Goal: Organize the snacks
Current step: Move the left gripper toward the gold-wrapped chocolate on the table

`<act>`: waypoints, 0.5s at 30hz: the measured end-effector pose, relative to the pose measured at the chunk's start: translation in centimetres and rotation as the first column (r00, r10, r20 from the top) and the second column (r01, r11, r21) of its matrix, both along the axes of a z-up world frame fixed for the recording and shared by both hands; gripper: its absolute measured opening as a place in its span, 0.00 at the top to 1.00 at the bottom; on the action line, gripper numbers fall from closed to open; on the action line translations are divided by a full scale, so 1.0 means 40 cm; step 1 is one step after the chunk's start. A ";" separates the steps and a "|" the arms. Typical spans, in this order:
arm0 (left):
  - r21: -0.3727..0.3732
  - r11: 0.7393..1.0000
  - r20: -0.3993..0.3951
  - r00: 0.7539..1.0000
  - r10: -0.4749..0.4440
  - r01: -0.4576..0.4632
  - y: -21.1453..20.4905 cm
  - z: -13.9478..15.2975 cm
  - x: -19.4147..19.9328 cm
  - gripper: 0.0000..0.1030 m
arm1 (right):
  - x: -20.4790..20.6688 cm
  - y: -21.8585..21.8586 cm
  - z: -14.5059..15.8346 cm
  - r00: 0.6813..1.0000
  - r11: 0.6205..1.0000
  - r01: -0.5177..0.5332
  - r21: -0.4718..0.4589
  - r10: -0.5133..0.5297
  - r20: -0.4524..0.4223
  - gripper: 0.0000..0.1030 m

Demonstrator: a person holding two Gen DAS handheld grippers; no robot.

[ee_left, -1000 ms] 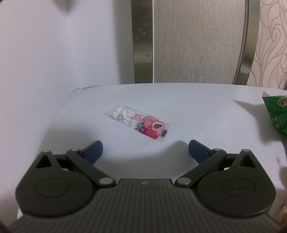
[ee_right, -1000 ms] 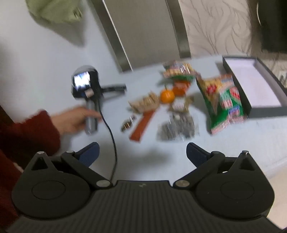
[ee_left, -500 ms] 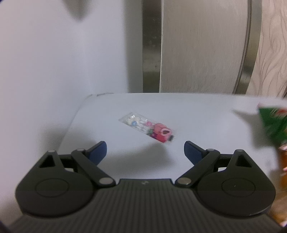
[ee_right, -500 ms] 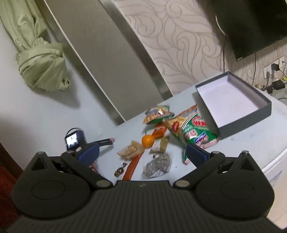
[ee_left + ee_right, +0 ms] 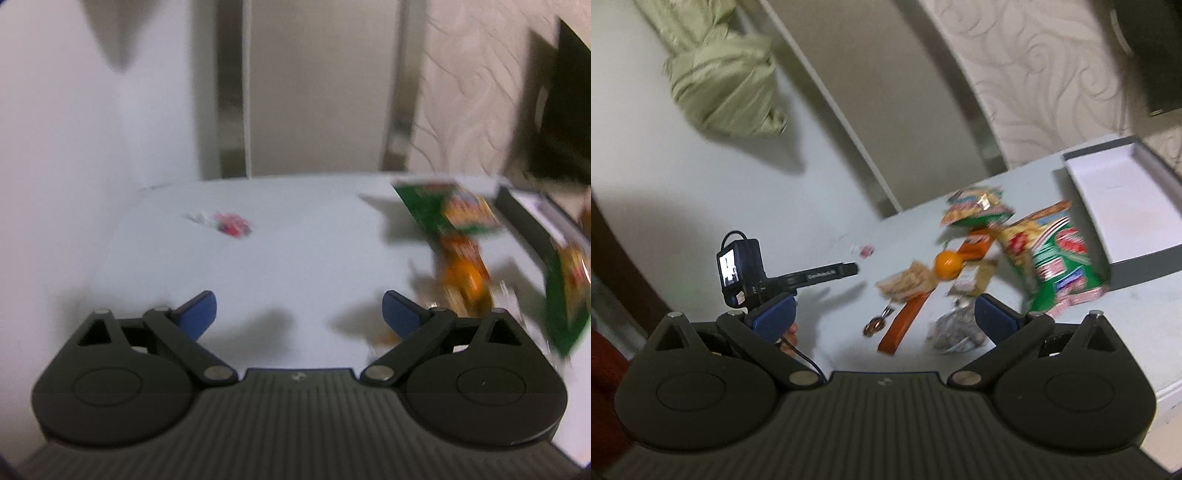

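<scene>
Snacks lie in a loose heap on the white bench [image 5: 827, 332], mid-right in the right wrist view, approx 1 o'clock from the right tongs [image 5: 884, 312]. The empty grey box [image 5: 1126, 206] sits at 2 o'clock, touching or just beside the big green chip bag [image 5: 1056, 269].

Handling, judged from looks:
- Chip bags: light, puffy, crinkly film, prob slippery. Pinch a sealed end seam, not the belly, or contents crush.
- Small green/orange packet [image 5: 975, 208] at the heap's far end: same deal, take an edge.
- Orange fruit [image 5: 947, 264]: round, firm, will roll. Grip across the middle, gently.
- Long red-brown stick pack [image 5: 905, 325]: stiff-ish, narrow. Grab across the short width near mid-length.
- Silver-grey pouch [image 5: 955, 330]: flat, soft, low to the surface; hard to get under, slide to an edge or pinch a corner.
- Pink candy sachet [image 5: 231, 223]: lies alone, well apart from the heap, 11 o'clock from the left tongs [image 5: 299, 314]. Thin, flat, v. light.

Both tongs are spread wide w/ nothing between them. Left view is motion-blurred, so labels are unreadable.
</scene>
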State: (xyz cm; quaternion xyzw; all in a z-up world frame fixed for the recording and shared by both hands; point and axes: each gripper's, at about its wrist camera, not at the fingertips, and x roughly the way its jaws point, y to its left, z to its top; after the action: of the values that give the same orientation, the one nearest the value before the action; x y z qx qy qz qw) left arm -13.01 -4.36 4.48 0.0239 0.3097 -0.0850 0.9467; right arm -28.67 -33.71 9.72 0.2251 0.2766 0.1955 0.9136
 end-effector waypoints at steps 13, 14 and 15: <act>0.131 0.990 -0.015 0.998 -0.054 0.056 -0.067 -0.039 -0.094 0.05 | 0.017 0.075 -0.004 0.999 0.992 -0.050 -0.112 0.052 0.015 0.00; 0.133 0.989 -0.011 0.998 -0.061 0.062 -0.070 -0.038 -0.098 0.05 | 0.015 0.080 -0.004 0.998 0.990 -0.048 -0.131 0.051 0.020 0.00; 0.132 0.989 -0.009 0.998 -0.062 0.063 -0.071 -0.037 -0.100 0.05 | 0.013 0.084 -0.004 0.998 0.988 -0.046 -0.149 0.050 0.023 0.00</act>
State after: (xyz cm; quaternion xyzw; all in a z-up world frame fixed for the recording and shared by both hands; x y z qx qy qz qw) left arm -16.99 -7.21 3.01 0.0958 0.3163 -0.0939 0.9391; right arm -28.13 -30.37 9.57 0.1471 0.2835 0.1992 0.9265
